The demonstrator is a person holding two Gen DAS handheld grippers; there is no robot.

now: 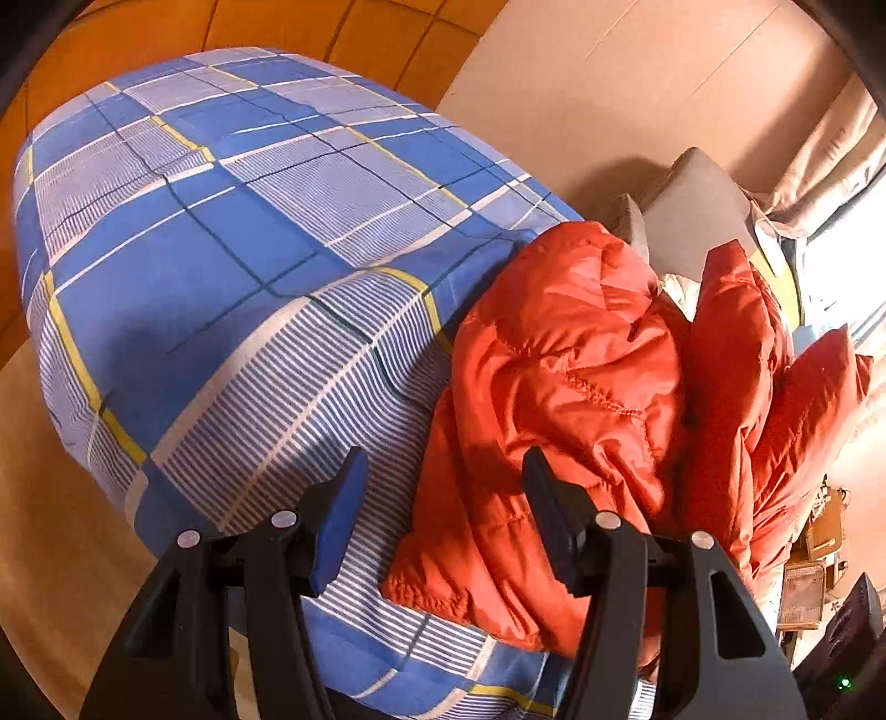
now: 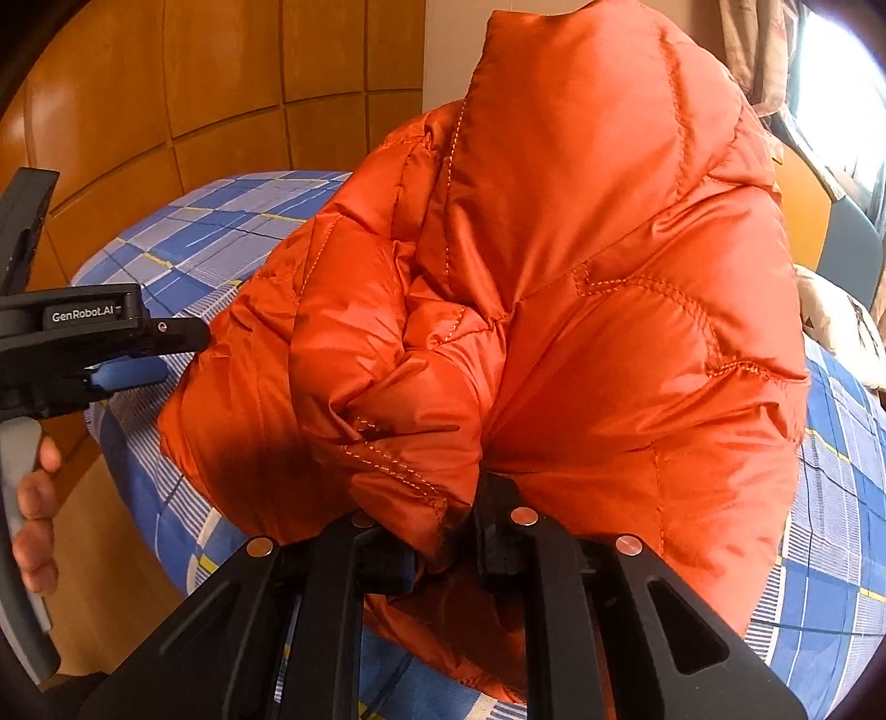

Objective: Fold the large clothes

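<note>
Here the orange puffer jacket lies heaped on the bed, whose blue plaid cover reaches back toward wood wall panels. The right tool pinches a jacket fold; the left tool stands open over the jacket's near edge. Only the right view shows a hand on the left tool's handle.

Each gripper comprised black angular arms with triangular cut-outs, round silver rivets and blue finger pads. The left gripper housing bore white "GenRobot.AI" lettering above a grey handle.
</note>
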